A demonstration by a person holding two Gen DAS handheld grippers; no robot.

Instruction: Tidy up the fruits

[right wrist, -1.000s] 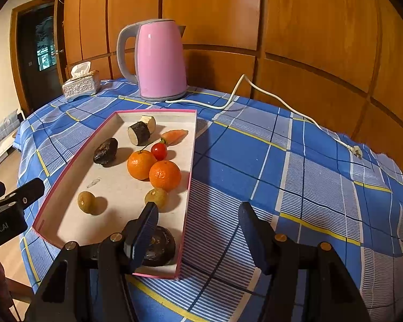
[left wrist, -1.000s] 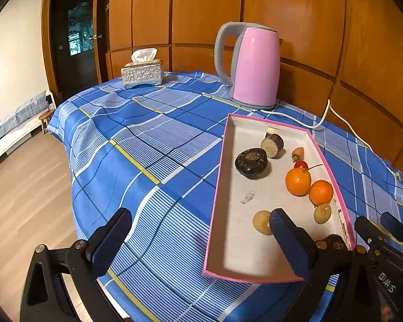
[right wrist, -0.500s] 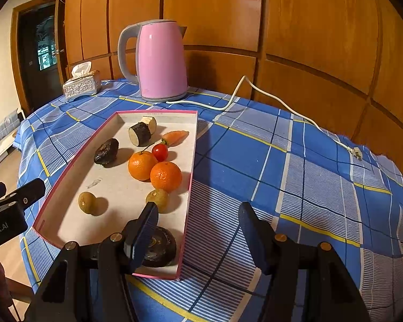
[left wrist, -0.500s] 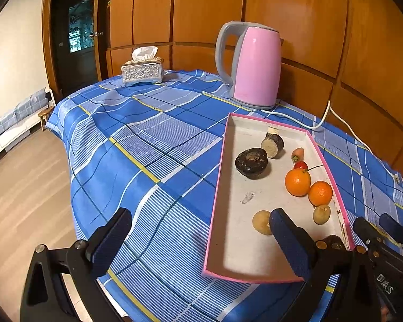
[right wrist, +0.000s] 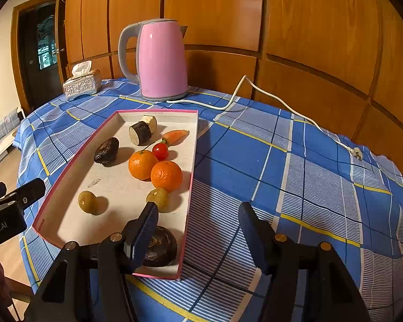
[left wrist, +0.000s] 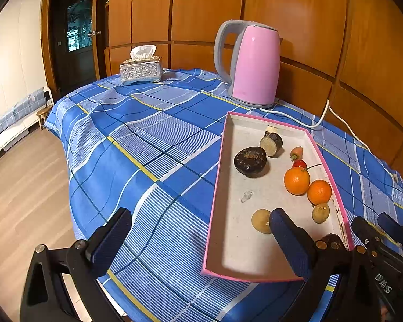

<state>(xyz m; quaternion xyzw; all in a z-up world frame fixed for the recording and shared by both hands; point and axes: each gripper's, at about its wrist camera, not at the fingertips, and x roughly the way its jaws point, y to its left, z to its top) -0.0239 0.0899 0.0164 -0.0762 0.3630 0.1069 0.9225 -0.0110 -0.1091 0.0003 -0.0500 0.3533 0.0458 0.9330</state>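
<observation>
A pink-rimmed tray (right wrist: 115, 182) (left wrist: 228, 241) lies on the blue checked tablecloth. In it are two oranges (right wrist: 166, 175) (left wrist: 296, 180), a cherry tomato (right wrist: 160, 150), a small carrot (right wrist: 176, 136), a cut dark piece (right wrist: 142, 131), a dark lump (right wrist: 106, 150) (left wrist: 250, 159), two small yellowish fruits (right wrist: 87, 201) (right wrist: 158, 198) and a dark round fruit (right wrist: 158, 247) at the near corner. My right gripper (right wrist: 198, 225) hangs open above the tray's near right corner, holding nothing. My left gripper (left wrist: 198, 238) is open over the tray's near left edge, empty.
A pink electric kettle (right wrist: 161, 59) stands behind the tray, its white cord (right wrist: 282, 102) running right across the cloth to a loose plug. A tissue box (left wrist: 141, 68) sits at the table's far left. Wooden wall panels close the back; the floor drops off left.
</observation>
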